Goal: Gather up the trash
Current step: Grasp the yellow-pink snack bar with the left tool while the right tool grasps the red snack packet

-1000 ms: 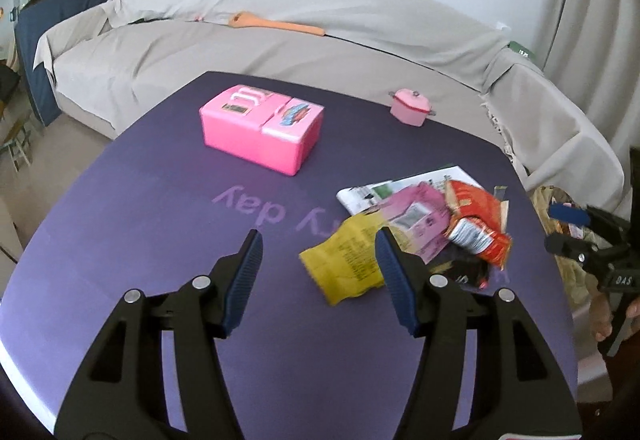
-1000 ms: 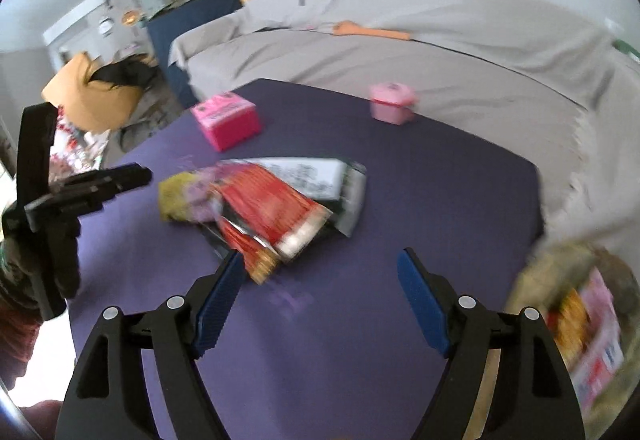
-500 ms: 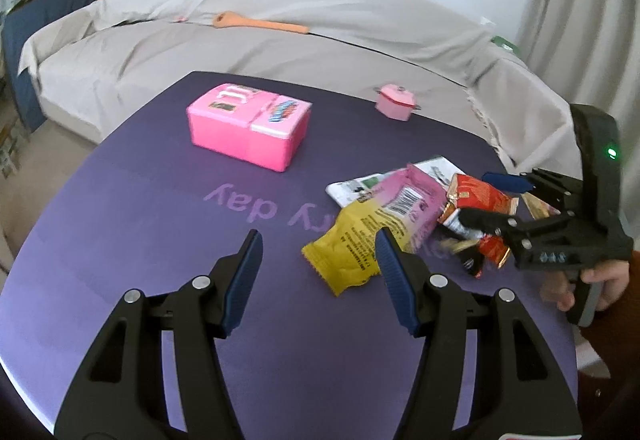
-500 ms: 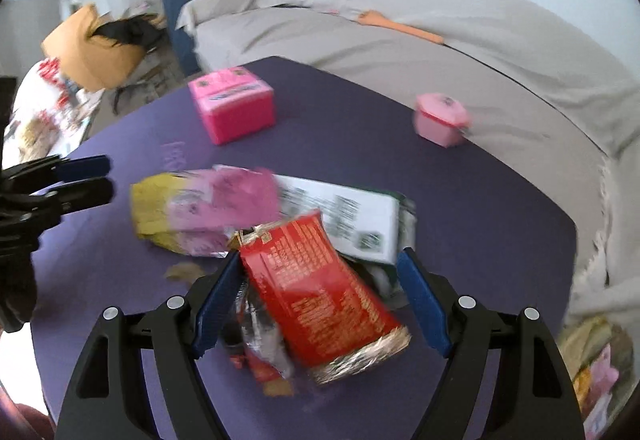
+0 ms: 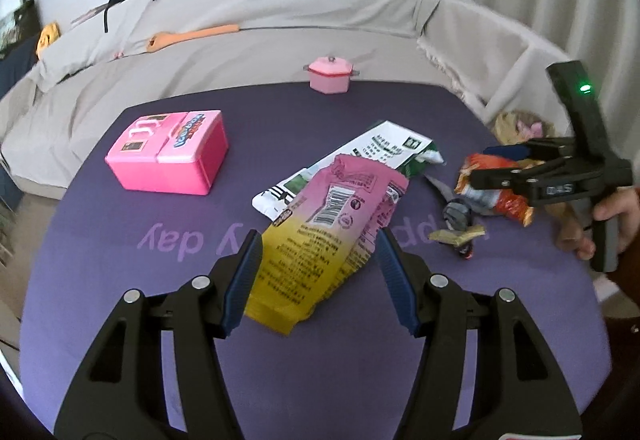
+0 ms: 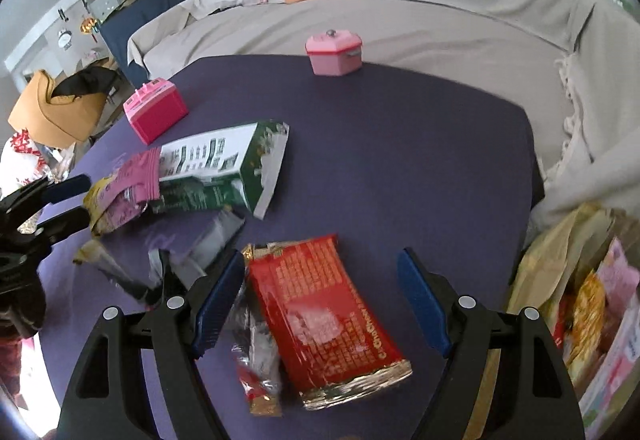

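Wrappers lie scattered on a purple table (image 5: pixel 120 280). My left gripper (image 5: pixel 318 244) stands open, its blue pads on either side of a pink-and-yellow wrapper (image 5: pixel 332 232) without pressing it. A white-and-green packet (image 5: pixel 372 152) lies partly under that wrapper. My right gripper (image 6: pixel 320 268) is open wide over a red foil wrapper (image 6: pixel 324 312), which lies between its fingers. A small crumpled wrapper (image 6: pixel 256 372) and grey foil scraps (image 6: pixel 200 244) lie beside it. In the left wrist view the right gripper (image 5: pixel 486 164) hovers over the red wrapper (image 5: pixel 508 200), a hand on its handle.
A pink toy box (image 5: pixel 168 152) and a pink toy pot (image 5: pixel 330 74) stand further back on the table. A paper bag (image 6: pixel 580 300) holding several wrappers sits off the table's right edge. A covered sofa (image 5: pixel 280 20) wraps behind the table.
Both grippers have moved in over the pile and rolled. The left one now straddles the pink-and-yellow wrapper; the right one has come down from the bag side over the red wrapper.
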The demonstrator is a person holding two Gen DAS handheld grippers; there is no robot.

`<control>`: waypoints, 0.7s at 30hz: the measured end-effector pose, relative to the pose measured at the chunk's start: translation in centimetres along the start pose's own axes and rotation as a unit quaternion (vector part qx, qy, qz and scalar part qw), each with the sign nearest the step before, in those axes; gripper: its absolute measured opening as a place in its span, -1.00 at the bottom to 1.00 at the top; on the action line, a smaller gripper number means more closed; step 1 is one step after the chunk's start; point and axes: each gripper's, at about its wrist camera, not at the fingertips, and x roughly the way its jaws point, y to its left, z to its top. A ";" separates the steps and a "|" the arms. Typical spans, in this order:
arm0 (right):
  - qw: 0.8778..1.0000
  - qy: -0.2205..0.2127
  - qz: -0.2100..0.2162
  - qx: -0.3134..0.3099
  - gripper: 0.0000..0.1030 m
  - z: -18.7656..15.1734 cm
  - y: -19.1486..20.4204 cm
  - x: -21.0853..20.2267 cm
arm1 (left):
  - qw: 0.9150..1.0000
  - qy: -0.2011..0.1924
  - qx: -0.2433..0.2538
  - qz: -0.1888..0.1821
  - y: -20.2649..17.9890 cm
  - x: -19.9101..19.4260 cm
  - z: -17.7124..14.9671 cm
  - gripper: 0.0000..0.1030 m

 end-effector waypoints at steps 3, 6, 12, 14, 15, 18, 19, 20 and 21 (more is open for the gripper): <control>1.000 -0.001 -0.008 -0.013 0.45 -0.5 0.4 -0.2 | 1.000 0.011 0.004 0.007 -0.4 1.1 0.5 0.08; 0.999 0.006 -0.019 -0.029 0.46 -0.7 0.8 -0.2 | 1.000 0.010 -0.015 0.007 -0.2 1.5 1.0 0.06; 0.997 0.023 -0.031 -0.060 0.49 -1.5 1.7 -0.6 | 0.996 0.002 -0.086 -0.014 1.3 0.6 1.4 -0.59; 0.997 0.023 -0.022 -0.066 0.49 -2.0 1.7 -1.0 | 0.995 -0.003 -0.094 -0.014 1.3 0.0 1.2 -0.69; 0.998 0.020 -0.015 -0.061 0.48 -2.2 1.5 -1.3 | 0.995 -0.004 -0.095 -0.014 1.2 -0.4 1.1 -0.74; 0.999 0.003 -0.008 -0.053 0.48 -2.4 1.0 -2.3 | 0.996 0.002 -0.091 -0.018 0.8 -1.0 0.7 -0.74; 0.998 -0.004 -0.013 -0.053 0.48 -2.4 0.9 -2.6 | 0.996 0.003 -0.087 -0.027 0.5 -1.2 0.5 -0.74; 0.998 -0.011 -0.017 -0.054 0.48 -2.4 0.9 -3.0 | 0.996 0.002 -0.084 -0.031 0.3 -1.3 0.5 -0.69; 0.998 -0.017 -0.020 -0.054 0.49 -2.3 0.9 -3.3 | 0.997 0.000 -0.076 -0.033 0.1 -1.5 0.4 -0.51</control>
